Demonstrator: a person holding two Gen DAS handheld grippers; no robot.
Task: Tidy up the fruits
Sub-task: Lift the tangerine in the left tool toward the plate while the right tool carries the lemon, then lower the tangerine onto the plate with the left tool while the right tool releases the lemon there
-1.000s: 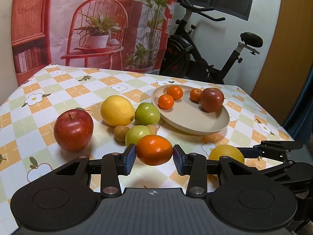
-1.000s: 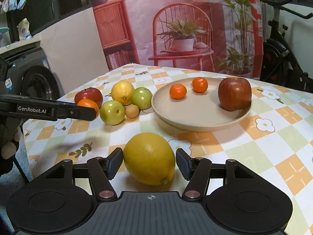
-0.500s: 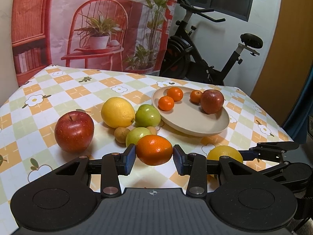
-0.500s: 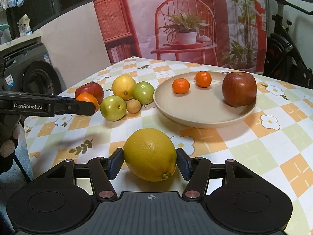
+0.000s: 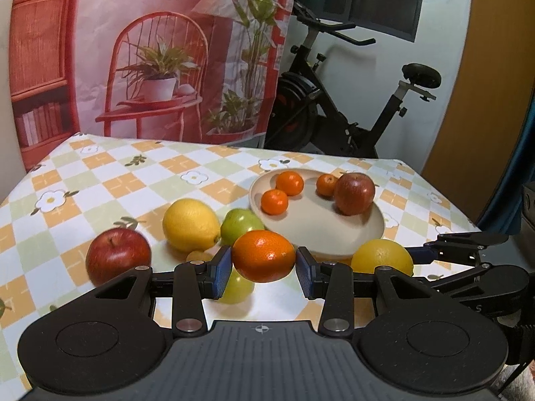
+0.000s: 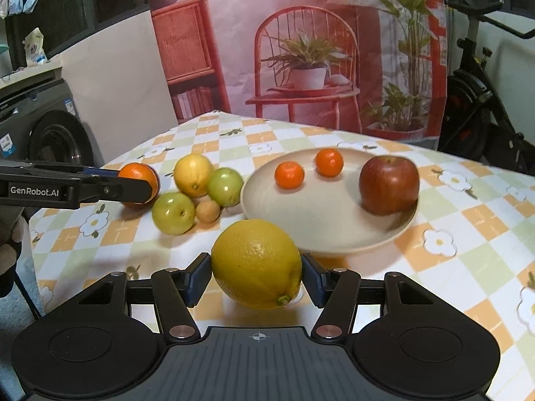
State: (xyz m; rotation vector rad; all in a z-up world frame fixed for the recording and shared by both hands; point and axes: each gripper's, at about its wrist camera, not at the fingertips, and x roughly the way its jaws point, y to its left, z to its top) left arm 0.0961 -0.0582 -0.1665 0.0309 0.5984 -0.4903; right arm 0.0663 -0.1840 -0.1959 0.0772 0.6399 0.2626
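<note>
Orange fruit, an orange, sits squeezed in my left gripper, lifted off the cloth. My right gripper pinches a lemon. I think I am carrying both. Next, move them to the plate at twelve o'clock and let go gently.
</note>
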